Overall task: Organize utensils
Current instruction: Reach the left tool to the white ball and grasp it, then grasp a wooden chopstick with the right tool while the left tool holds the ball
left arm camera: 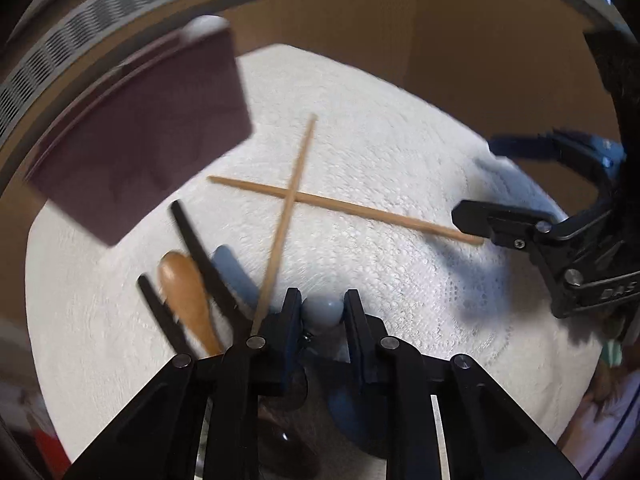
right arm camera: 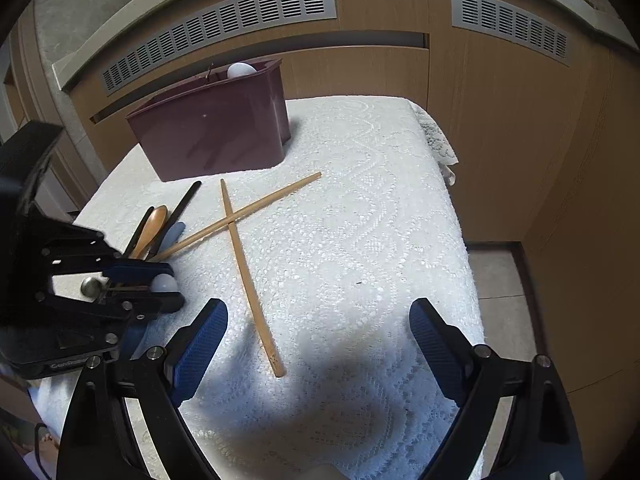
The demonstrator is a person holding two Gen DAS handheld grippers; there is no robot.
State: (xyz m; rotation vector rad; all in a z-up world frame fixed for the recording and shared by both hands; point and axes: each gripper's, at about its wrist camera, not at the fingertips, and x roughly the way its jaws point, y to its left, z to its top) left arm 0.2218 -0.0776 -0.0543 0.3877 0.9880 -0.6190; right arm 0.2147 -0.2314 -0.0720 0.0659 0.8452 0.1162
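Note:
My left gripper (left arm camera: 322, 304) points steeply down at the near left of the table, shut on the rounded end of a pale blue utensil (left arm camera: 322, 313); in the right wrist view the left gripper (right arm camera: 170, 286) shows that pale end (right arm camera: 164, 282) between its fingers. Two wooden chopsticks (left arm camera: 348, 206) lie crossed on the cloth, also crossed in the other view (right arm camera: 248, 276). Beside my left gripper lie a wooden spoon (left arm camera: 186, 294), black utensils (left arm camera: 200, 254) and another pale blue handle (left arm camera: 234, 270). My right gripper (right arm camera: 318, 310) hangs open above the thick end of one chopstick, holding nothing.
A maroon utensil holder (right arm camera: 212, 132) stands at the table's far left with a white spoon (right arm camera: 240, 69) in it. A white lace cloth (right arm camera: 368, 200) covers the small table. Wooden cabinet fronts with grey vents (right arm camera: 224, 24) stand behind; tiled floor (right arm camera: 496, 280) lies to the right.

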